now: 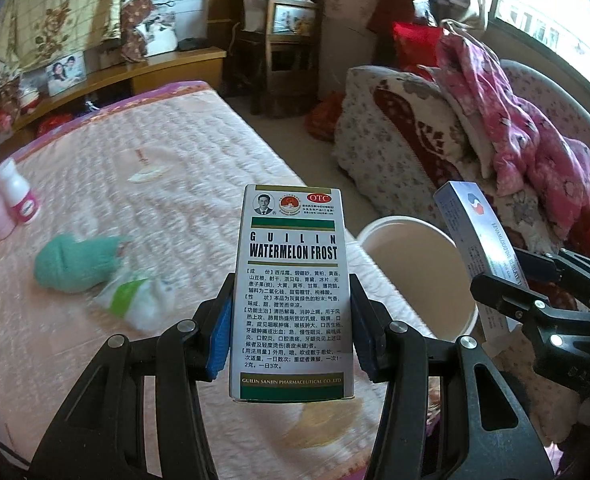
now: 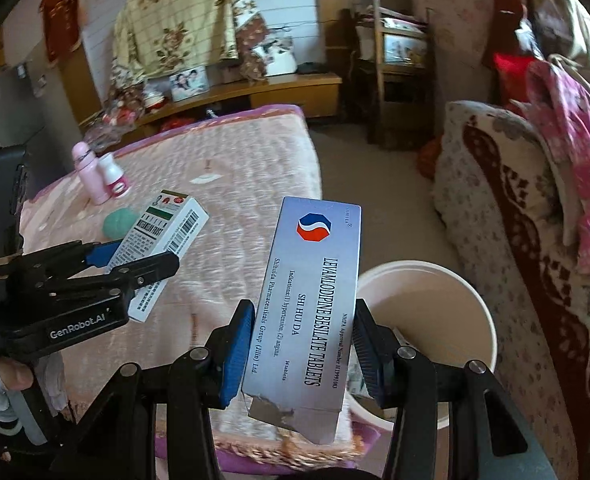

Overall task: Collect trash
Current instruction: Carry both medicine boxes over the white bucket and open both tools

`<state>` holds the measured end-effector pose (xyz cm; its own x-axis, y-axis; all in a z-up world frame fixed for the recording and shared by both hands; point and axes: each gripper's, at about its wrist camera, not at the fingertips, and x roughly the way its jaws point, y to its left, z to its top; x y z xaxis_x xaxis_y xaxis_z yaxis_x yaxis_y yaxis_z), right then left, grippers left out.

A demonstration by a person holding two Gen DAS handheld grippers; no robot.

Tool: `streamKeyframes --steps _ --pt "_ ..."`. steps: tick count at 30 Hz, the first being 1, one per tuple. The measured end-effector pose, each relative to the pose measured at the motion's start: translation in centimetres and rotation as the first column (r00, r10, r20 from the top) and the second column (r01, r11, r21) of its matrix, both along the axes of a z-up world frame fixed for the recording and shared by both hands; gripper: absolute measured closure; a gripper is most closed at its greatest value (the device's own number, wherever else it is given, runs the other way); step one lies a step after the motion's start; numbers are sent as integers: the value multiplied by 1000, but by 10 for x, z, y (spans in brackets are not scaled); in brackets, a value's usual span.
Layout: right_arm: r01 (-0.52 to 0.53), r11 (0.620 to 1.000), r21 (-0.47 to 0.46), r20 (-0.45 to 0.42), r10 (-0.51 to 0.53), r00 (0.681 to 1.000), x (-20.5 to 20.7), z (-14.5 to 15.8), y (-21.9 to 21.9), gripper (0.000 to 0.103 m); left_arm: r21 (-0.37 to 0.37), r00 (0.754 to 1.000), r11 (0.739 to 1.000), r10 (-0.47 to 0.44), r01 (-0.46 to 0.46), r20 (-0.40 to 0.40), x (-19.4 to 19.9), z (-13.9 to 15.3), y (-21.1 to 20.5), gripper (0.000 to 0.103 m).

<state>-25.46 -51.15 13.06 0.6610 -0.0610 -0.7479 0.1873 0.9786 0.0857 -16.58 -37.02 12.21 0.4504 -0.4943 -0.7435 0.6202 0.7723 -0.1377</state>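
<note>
My left gripper (image 1: 291, 316) is shut on a white and green Watermelon Frost medicine box (image 1: 291, 280), held upright above the bed's near corner; the box also shows in the right wrist view (image 2: 163, 240). My right gripper (image 2: 303, 344) is shut on a silver tablet box (image 2: 311, 300) with a torn lower end, held just left of a white bucket (image 2: 435, 320). The bucket (image 1: 419, 272) stands on the floor beside the bed, and looks empty. A crumpled white and green wrapper (image 1: 135, 300) lies on the bed.
The bed has a pink quilted cover (image 1: 155, 184). On it are a teal knitted item (image 1: 75, 260), a pink bottle (image 2: 89, 176) and a small white bottle (image 2: 113, 178). A sofa piled with blankets (image 2: 535, 208) stands right of the bucket.
</note>
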Motion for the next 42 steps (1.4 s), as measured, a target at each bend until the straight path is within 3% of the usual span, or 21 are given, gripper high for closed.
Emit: streamKeyframes --steps 25,42 --pt "177 983 51 -62 -173 983 -26 -40 -93 56 42 992 992 -119 121 -52 -11 -26 -100 54" --pt "231 968 95 -109 -220 969 -30 -70 -124 56 29 978 986 -157 162 -134 -12 -48 -141 54"
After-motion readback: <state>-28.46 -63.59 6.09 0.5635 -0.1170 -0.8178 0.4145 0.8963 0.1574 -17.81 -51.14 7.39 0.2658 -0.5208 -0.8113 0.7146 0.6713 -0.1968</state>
